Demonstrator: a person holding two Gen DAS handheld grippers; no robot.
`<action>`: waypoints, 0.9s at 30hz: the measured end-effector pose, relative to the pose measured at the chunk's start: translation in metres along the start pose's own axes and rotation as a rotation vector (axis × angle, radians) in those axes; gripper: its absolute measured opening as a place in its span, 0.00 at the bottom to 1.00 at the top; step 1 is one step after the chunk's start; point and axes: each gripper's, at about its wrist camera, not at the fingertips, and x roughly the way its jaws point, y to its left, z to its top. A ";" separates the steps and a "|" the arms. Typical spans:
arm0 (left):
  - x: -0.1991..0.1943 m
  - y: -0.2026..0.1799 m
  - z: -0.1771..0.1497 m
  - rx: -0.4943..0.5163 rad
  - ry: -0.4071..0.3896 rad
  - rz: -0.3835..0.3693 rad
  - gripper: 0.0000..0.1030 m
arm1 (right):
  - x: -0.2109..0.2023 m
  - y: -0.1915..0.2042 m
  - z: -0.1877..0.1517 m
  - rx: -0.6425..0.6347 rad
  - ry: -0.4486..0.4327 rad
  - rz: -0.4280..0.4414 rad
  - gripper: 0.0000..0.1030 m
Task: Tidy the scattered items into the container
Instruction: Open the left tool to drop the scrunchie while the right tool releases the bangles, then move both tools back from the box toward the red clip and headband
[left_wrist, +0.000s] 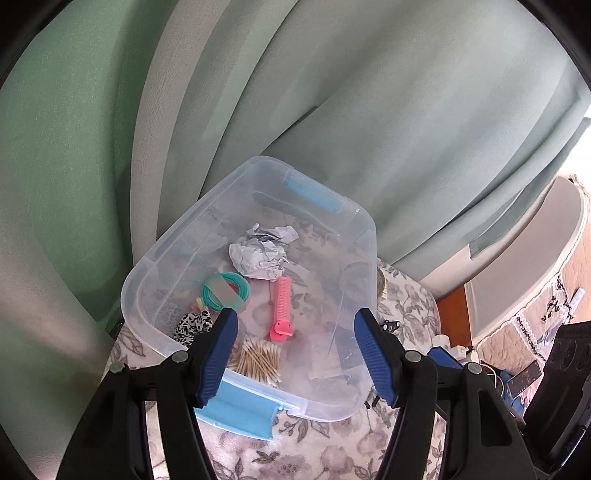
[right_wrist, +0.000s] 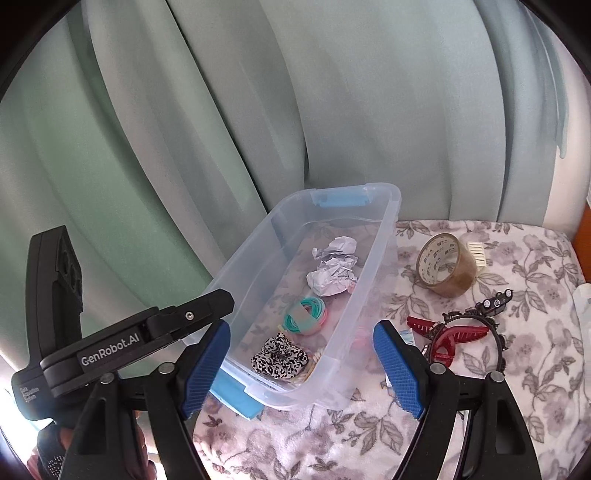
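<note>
Curtain in pale green is hanging in folds behind everything, filling the upper part of both views. Below it, a floral cloth is covering the tabletop. A clear plastic container with blue latches is sitting on the cloth, close against the curtain.

The left gripper is hovering over the near end of the container, its blue-padded jaws spread wide and holding nothing. The right gripper is hanging just in front of the container's near right corner, jaws likewise wide apart and empty; the left gripper's black body is showing at the left of the right wrist view.

Inside the container, crumpled paper is lying toward the far end. A coil of teal bands is resting nearer, with a pink hair roller just to its right. A black-and-white scrunchie is lying at the near left corner, and a pile of cotton swabs is sitting beside it at the near wall.

Outside the container, on the cloth to its right, a roll of brown tape is standing on edge. Nearer the camera, a red hair claw is lying tangled with a dark beaded headband, well apart from the tape.
</note>
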 end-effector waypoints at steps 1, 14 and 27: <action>-0.001 -0.005 -0.001 0.010 0.000 -0.001 0.65 | -0.004 -0.002 0.000 0.006 -0.008 -0.001 0.80; -0.003 -0.070 -0.019 0.144 0.011 -0.013 0.65 | -0.058 -0.046 -0.008 0.101 -0.116 -0.024 0.80; 0.011 -0.123 -0.045 0.272 0.067 -0.012 0.65 | -0.090 -0.106 -0.021 0.226 -0.172 -0.072 0.80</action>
